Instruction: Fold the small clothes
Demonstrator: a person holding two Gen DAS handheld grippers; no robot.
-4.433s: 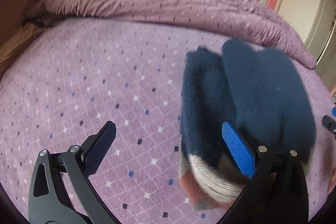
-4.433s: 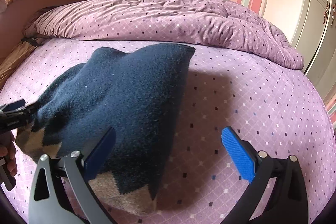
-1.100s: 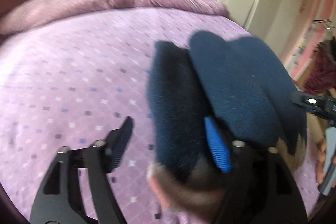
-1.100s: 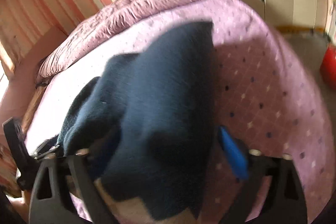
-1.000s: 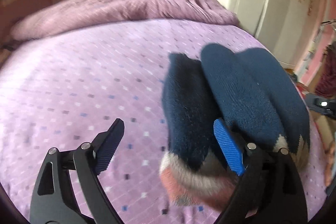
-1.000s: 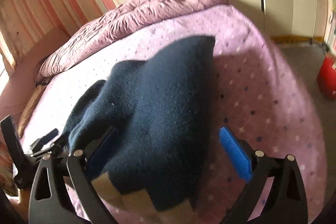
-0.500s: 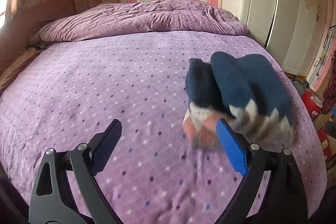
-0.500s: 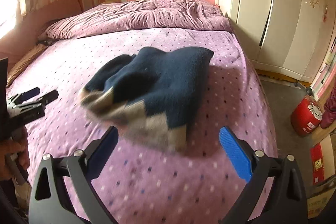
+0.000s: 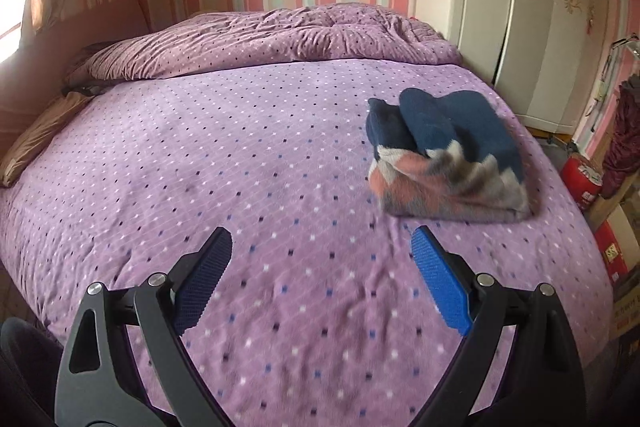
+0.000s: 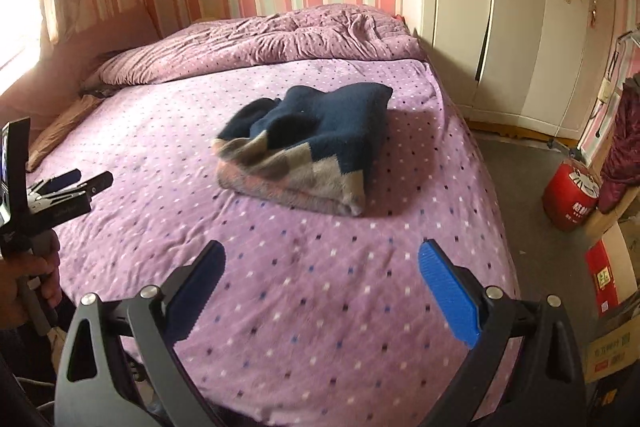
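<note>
The folded navy knitted sweater with a grey-and-pink patterned hem (image 9: 444, 155) (image 10: 308, 155) lies on the purple dotted bedspread (image 9: 240, 167) (image 10: 320, 287). Left tool (image 9: 320, 283) and right tool (image 10: 320, 287) gape wide, empty, well short of the sweater. Its loose upper folds may slump open, being bulky and unpressed.

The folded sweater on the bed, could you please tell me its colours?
Navy blue sweater with a pink, grey and beige zigzag hem band, clearest in the right wrist view.

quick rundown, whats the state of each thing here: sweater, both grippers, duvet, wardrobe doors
sweater: folded into a bundle, lying on the bed, not held
left gripper: open, empty, above the bedspread
right gripper: open, empty
duvet: bunched up at the head of the bed
wardrobe doors: shut
</note>
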